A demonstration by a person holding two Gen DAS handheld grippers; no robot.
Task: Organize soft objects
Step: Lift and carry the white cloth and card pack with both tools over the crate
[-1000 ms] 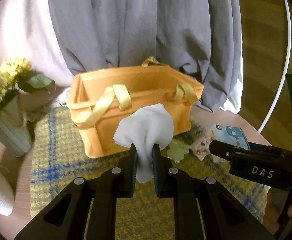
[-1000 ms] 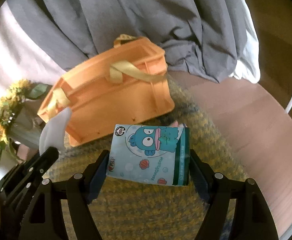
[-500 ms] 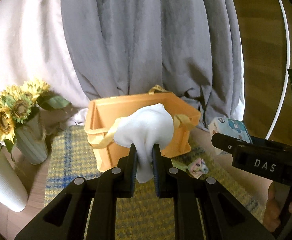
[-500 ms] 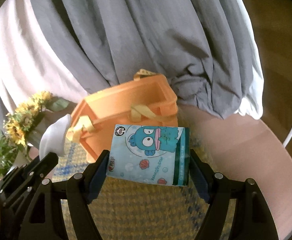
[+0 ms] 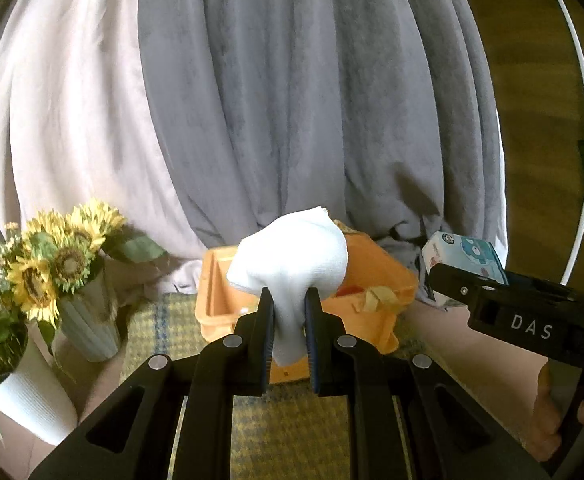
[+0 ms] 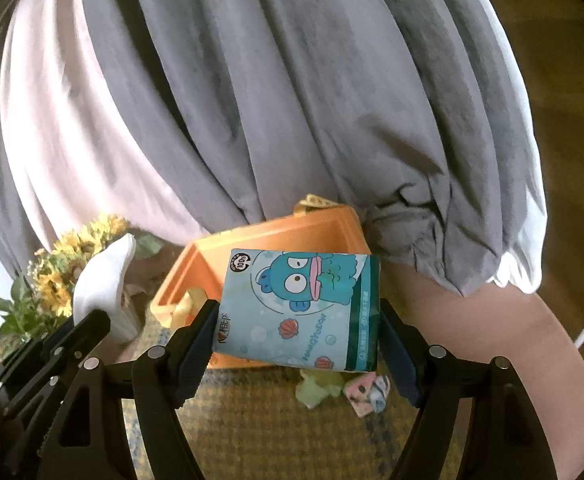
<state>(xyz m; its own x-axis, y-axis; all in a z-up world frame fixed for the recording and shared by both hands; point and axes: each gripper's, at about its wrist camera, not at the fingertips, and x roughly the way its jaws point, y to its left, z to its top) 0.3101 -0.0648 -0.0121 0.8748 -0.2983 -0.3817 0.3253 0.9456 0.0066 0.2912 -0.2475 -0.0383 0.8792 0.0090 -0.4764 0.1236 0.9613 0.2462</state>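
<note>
My left gripper (image 5: 288,312) is shut on a white cloth (image 5: 292,256) and holds it up in front of the orange basket (image 5: 376,280) with yellow handles. My right gripper (image 6: 298,328) is shut on a blue tissue pack (image 6: 304,308) with a cartoon fish print, held up before the basket (image 6: 292,232). The pack also shows at the right of the left wrist view (image 5: 464,252). The cloth and left gripper show at the left of the right wrist view (image 6: 100,280). A pale green soft piece (image 6: 316,386) and a pink patterned one (image 6: 368,390) lie on the mat below the pack.
The basket stands on a yellow-blue checked mat (image 5: 292,432) on a round pinkish table (image 6: 492,340). Sunflowers in a ribbed grey vase (image 5: 88,320) and a white vase (image 5: 28,404) stand at the left. Grey and white drapes (image 5: 292,100) hang behind.
Both grippers have risen and pulled back with their loads. The basket now sits lower and smaller in both views, with more drape visible above it.
</note>
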